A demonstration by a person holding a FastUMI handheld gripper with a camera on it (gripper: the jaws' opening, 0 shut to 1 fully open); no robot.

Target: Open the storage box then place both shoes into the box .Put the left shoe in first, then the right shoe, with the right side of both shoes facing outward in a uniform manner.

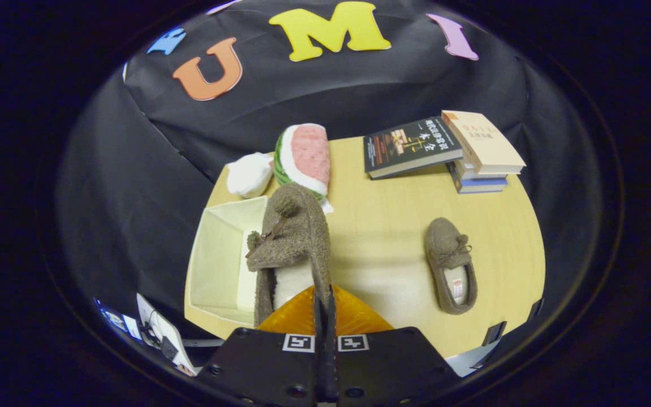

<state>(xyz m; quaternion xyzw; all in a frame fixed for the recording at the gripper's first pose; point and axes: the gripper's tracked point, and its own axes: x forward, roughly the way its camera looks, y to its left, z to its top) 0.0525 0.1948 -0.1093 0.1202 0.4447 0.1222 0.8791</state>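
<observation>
The hand-held gripper [325, 305] is holding one shoe [290, 243] up off the tabletop [393, 226]: its fingers are standing nearly closed on the right side wall of the shoe's collar, one finger seeming to lie inside the opening and one outside, so both are pinching the fleecy rim. The shoe is hanging straight ahead of the fingers, its long axis running away from the gripper, heel nearest and toe with the pom-pom farthest. It is looking tilted, sole side turned toward the left, over the box [221, 265].

That box is the relation the coming move is turning on. It is lying just to the left of the held shoe, open, with a pale inside and its near wall close to the tabletop's near edge. The shoe's left flank is overlapping the box's right rim in this view, so whether it is over the box's opening or only beside it is hard to tell. The lowering probably calls for a small shift to the left and a turn of the shoe.

The other shoe [451, 265] is resting flat on the tabletop well to the right, toe pointing away, opening up, a label showing on its insole. Both shoes are brown, woolly, with a bow on top.

Beyond the box a watermelon-slice cushion [304, 158] and a white bundle [249, 174] are sitting; books [444, 150] are stacked at the far right.
</observation>
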